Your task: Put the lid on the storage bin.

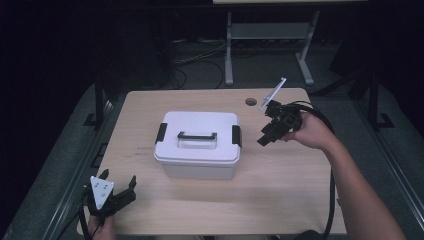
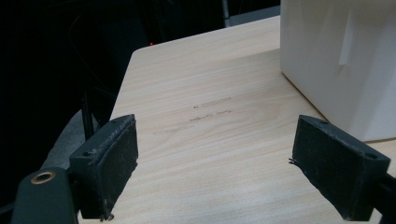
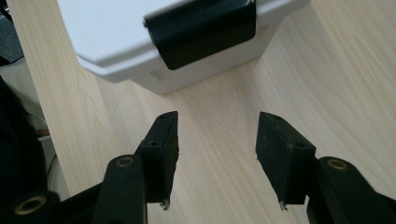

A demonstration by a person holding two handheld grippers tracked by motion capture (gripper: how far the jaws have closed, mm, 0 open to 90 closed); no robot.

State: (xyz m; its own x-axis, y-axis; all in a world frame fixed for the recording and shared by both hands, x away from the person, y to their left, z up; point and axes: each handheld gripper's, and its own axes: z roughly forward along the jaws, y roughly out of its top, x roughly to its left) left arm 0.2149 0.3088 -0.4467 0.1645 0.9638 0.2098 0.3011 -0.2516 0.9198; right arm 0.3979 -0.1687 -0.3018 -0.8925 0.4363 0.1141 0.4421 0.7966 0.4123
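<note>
Table (image 1: 280, 200) holds box (image 1: 197, 145) just left of right claw (image 1: 263, 138).

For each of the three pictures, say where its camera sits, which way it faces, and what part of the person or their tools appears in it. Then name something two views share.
High view: above the person's side, facing forward and down at the table; forearm, both hands, both tools.
Left gripper view: rides the left hand-held gripper, along open jaws toward the white box.
Right gripper view: rides the right hand-held gripper, facing the box's black latch.
Shared: the box.
</note>
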